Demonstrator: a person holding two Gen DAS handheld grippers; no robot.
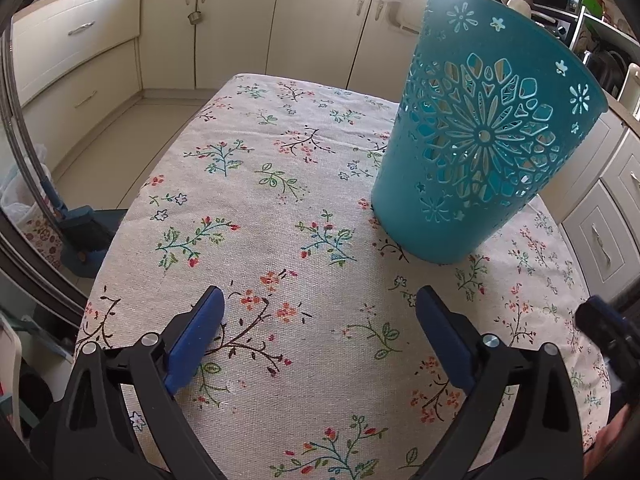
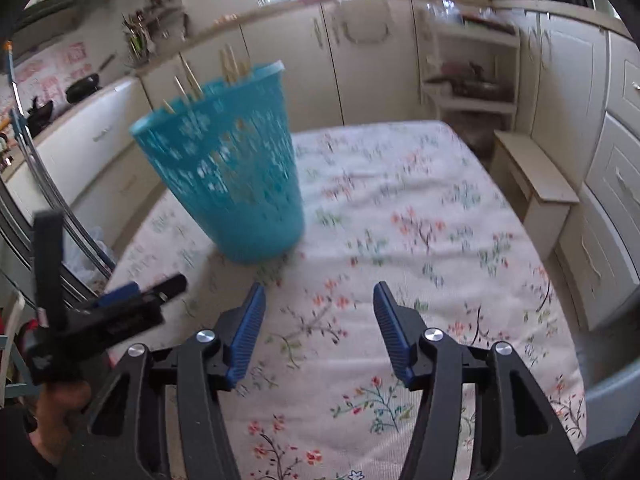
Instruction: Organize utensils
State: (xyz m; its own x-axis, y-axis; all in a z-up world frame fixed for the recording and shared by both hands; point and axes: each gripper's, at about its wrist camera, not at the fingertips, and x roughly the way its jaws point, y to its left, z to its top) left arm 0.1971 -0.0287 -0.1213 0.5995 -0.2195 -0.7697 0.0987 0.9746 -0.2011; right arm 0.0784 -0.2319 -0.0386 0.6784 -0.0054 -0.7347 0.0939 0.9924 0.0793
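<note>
The teal perforated plastic basket [image 1: 484, 148] stands on the floral tablecloth [image 1: 280, 208], holding wooden utensils [image 2: 192, 80]; light, stiff, likely tippy, best gripped at its rim; left gripper [image 1: 320, 312] and right gripper [image 2: 319, 308] both gape empty.

The left wrist camera looks forward and down along its own fingers over the flowered tablecloth [image 1: 280, 208], close to the teal basket [image 1: 480, 160] at its upper right. The right wrist camera looks the same way from farther right, blurred, with the basket [image 2: 228, 176] at upper left. Both share cloth, basket and the cream cabinets [image 1: 240, 20].
</note>
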